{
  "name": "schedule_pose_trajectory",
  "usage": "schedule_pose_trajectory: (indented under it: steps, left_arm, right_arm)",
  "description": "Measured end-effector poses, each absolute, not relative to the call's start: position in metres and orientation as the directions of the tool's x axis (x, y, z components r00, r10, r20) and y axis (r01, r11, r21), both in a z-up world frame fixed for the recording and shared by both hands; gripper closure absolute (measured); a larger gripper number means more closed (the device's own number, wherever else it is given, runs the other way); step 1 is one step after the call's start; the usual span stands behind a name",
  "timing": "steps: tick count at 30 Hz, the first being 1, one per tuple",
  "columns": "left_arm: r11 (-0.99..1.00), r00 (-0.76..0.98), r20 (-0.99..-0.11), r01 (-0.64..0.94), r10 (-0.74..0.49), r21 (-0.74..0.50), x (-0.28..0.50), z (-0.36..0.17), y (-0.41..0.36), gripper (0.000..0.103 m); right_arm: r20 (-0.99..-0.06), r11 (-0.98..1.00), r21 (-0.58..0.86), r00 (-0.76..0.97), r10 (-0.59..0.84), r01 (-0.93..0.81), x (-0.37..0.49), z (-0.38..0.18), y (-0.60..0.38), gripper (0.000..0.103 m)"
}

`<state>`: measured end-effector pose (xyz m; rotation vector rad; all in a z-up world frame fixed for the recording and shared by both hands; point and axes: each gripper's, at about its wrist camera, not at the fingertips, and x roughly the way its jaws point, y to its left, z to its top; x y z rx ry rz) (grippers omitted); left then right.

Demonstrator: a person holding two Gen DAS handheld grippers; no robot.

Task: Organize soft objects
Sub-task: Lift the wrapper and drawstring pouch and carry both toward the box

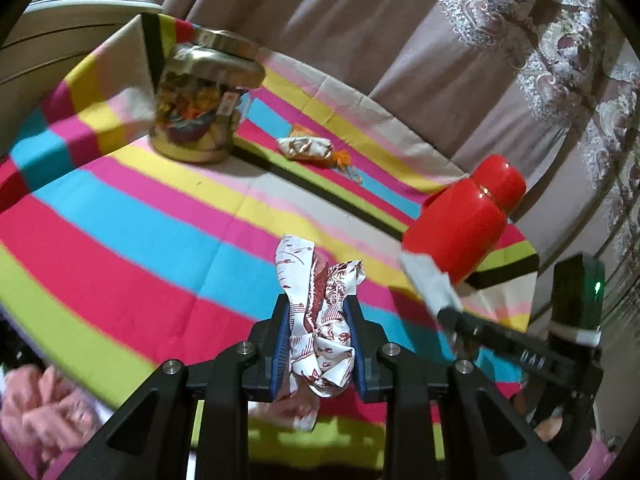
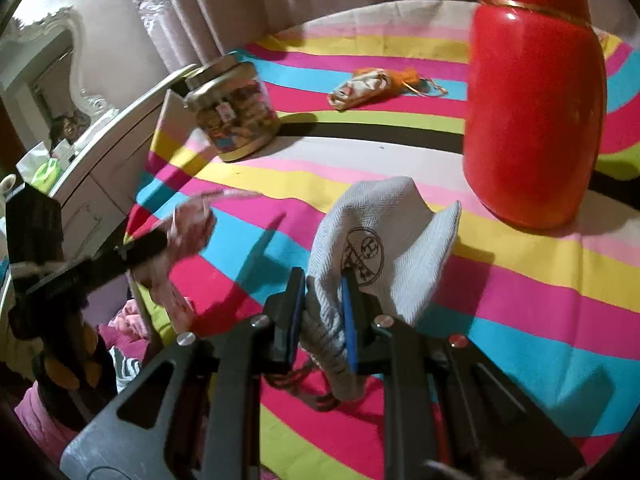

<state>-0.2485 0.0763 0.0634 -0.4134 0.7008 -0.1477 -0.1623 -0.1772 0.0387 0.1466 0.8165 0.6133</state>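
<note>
My left gripper [image 1: 317, 308] is shut on a crumpled white cloth with a red print [image 1: 320, 320], held above the striped bedspread [image 1: 140, 240]. My right gripper [image 2: 323, 280] is shut on a grey herringbone pouch with a round logo [image 2: 380, 240], whose cord hangs below the jaws. In the left wrist view the right gripper's fingers [image 1: 452, 312] come in from the right with the grey pouch [image 1: 428, 280]. In the right wrist view the left gripper [image 2: 160, 244] shows blurred at the left with its cloth [image 2: 188, 232]. A small cream and orange pouch [image 1: 308, 148] [image 2: 368, 84] lies farther back on the spread.
A tall red canister [image 1: 464, 220] [image 2: 532, 120] stands at the right. A glass jar with a metal lid [image 1: 196, 100] [image 2: 232, 108] stands at the back left. Curtains [image 1: 400, 40] hang behind the bed. A white dresser [image 2: 100, 168] is at the left. Pink fabric [image 1: 40, 408] lies at the near left.
</note>
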Motion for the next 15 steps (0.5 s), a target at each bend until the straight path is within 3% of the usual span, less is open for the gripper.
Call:
schedule_pose_trajectory:
  steps: [15]
  left_arm:
    - [0.915,0.754,-0.6,0.003,-0.267,-0.404,-0.28,0.065,0.073,0.076]
  right_arm:
    - [-0.63,0.796,0.337,0.508,0.587,-0.502,-0.18,0.052,-0.158,0.081]
